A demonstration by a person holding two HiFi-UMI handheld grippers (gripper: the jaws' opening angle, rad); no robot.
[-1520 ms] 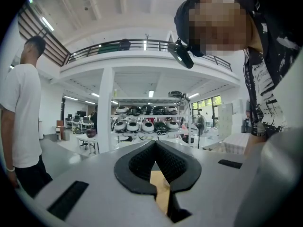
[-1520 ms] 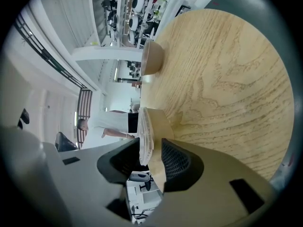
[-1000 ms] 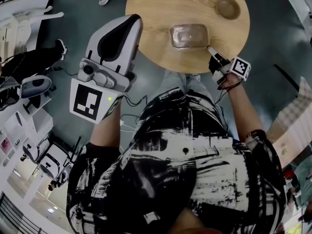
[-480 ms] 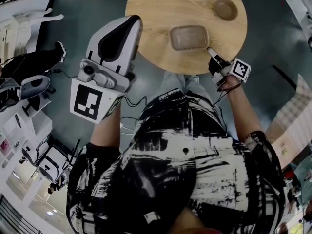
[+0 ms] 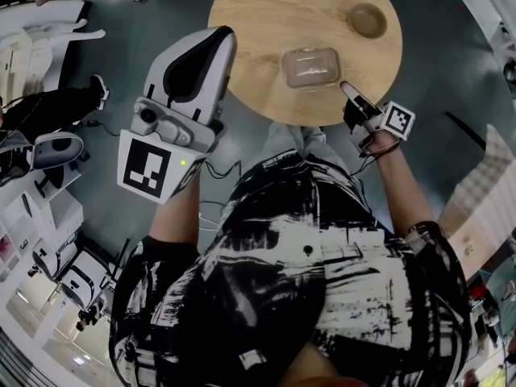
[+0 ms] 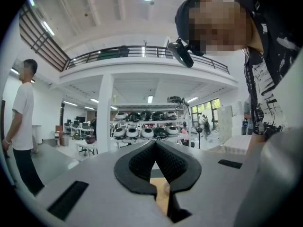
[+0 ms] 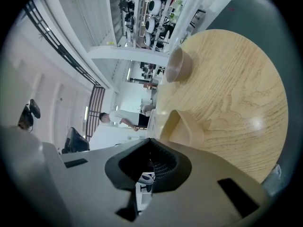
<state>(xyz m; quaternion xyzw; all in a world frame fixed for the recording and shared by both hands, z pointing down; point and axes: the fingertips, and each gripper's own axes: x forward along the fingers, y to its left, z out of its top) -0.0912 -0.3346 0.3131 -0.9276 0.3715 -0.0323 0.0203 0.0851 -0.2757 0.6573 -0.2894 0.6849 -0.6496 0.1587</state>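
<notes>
Brown bowl (image 5: 367, 20) sits upper right on round wooden table (image 5: 258, 18). Bystander in white tee (image 6: 22, 122) far left of left gripper view, helmet racks (image 6: 142, 128) centre.

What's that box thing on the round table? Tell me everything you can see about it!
The box is a shallow rectangle with rounded corners, tan and shiny on top, like thin plastic. It lies flat on the round wooden table, near the edge closest to the person. What is inside cannot be made out. The right gripper points at its near corner, very close, but the box is not between the jaws.
</notes>
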